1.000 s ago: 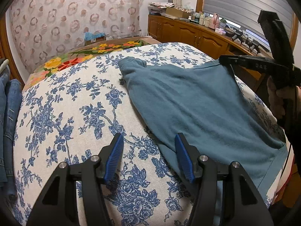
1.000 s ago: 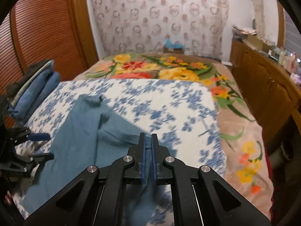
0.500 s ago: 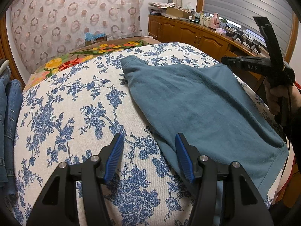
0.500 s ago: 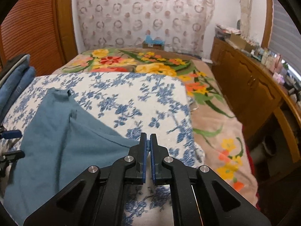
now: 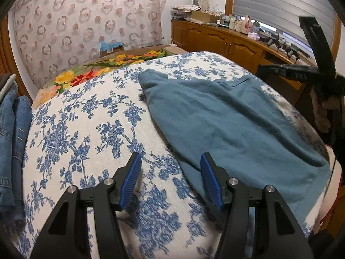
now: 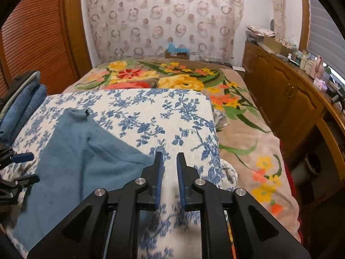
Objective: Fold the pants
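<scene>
On the bed, far left: stack of folded blue denim jeans [image 5: 10, 129], set aside. Next over, bare blue-and-white floral bedspread [image 5: 75, 129]. Left hand-held gripper [image 5: 171, 181] low over this cloth, blue pads spread wide, nothing between them; right pad just at the near edge of the teal soft-knit pants [image 5: 226, 129]. Pants spread flat across the middle and right of the bedspread, one layer lapped over another, a corner pointing toward the headboard end. Right hand-held gripper [image 6: 170, 181] off the pants' right edge, jaws parted a little, empty.

Judged step: between folds, a lengthwise fold apparently laid. Next move likely calls for both grippers to pinch one end and carry it over the other, edges matched.
</scene>
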